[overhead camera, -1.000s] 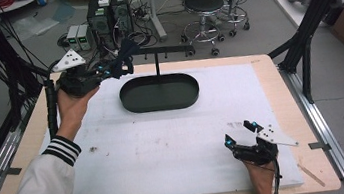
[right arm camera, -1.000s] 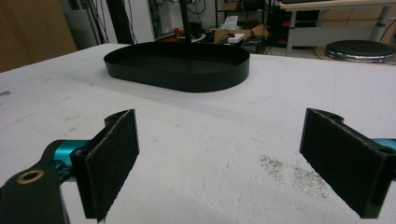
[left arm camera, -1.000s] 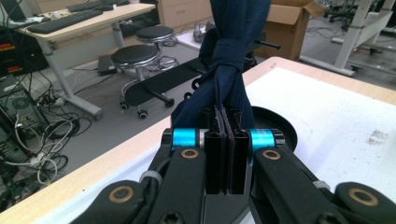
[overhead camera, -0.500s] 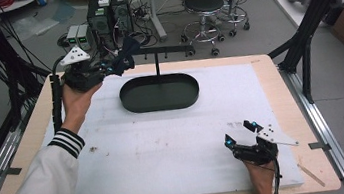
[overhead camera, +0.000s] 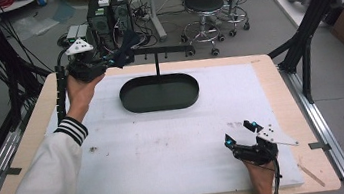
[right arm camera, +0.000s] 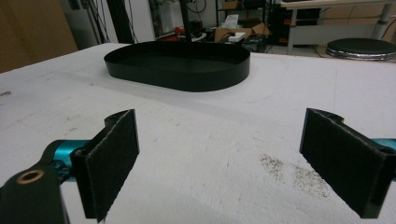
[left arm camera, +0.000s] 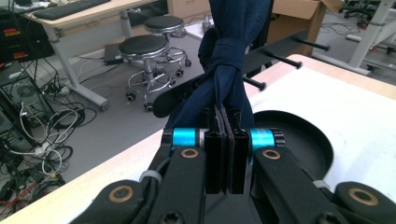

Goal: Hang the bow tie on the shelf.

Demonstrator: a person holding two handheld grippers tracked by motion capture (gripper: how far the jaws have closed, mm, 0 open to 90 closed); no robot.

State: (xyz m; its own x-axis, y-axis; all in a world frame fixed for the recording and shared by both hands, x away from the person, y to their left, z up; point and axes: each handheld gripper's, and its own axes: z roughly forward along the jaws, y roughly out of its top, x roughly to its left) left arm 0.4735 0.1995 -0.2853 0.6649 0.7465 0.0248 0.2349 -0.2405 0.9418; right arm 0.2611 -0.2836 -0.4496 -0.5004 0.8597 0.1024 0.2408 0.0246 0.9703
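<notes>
Left gripper [overhead camera: 122, 58] has carried the dark blue cloth [left arm camera: 229, 56] up toward the rack's bar [overhead camera: 164, 51], still clamped on it. Right gripper [overhead camera: 241, 134] idle, jaws wide. Drape cloth over a peg before releasing.

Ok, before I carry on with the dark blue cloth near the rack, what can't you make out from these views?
- Dark blue cloth: left gripper view, its upper end is cut off by the top edge, so its length and shape are unknown.
- Rack pegs: the cloth covers some of them; touching or apart, I cannot tell.
- High view: the cloth is small and dark against the floor clutter.
- Tray: right gripper view, its near wall hides the floor.
</notes>
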